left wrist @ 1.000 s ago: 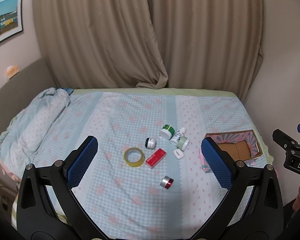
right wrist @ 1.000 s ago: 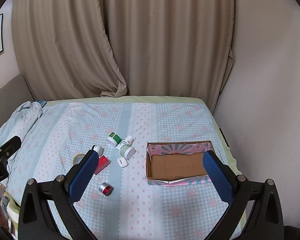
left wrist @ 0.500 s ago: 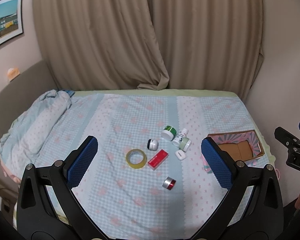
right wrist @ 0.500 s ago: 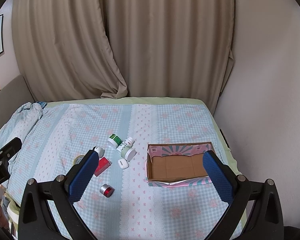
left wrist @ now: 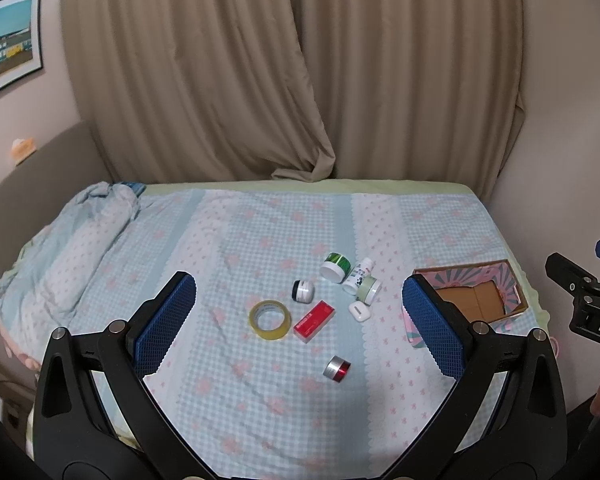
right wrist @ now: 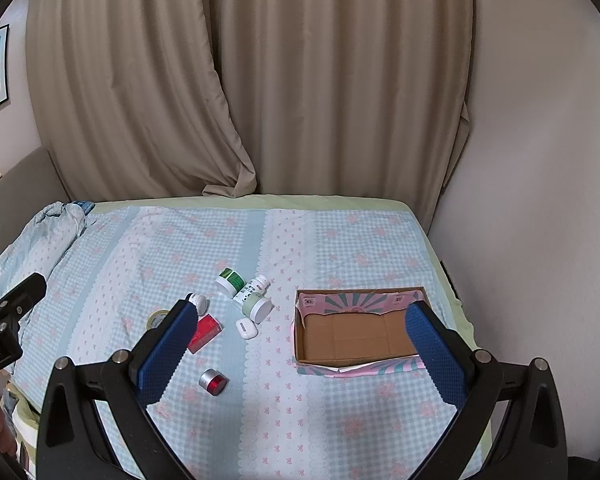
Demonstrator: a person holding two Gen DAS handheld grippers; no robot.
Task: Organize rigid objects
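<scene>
In the left wrist view, nothing is organized yet, as I judge it. All the small things lie loose on the bed [left wrist: 260,400]: the tape roll [left wrist: 270,319], the red box [left wrist: 314,321] just beside it, the black-and-white jar [left wrist: 302,291], the green-labelled jar [left wrist: 335,267], the white bottle [left wrist: 360,276] touching the pale green jar [left wrist: 368,290], the white earbud case [left wrist: 359,311] and the red-and-silver cap [left wrist: 337,368] a little apart from the others. The cardboard box [left wrist: 516,296] stands at the right side of the bed. My left tongs [left wrist: 300,320] are spread wide and hold nothing; they hang above the bed and point toward the group of things.

In the right wrist view, the cardboard box [right wrist: 300,340] shows a bare floor, so I think every item is still to be moved. The things lie to its left, near but not touching it. My right tongs [right wrist: 296,344] are also wide open and carry nothing. They hang over the near part of the bed, and the box sits between the two fingers in this view. At the left edge I see part of my other tool.
</scene>
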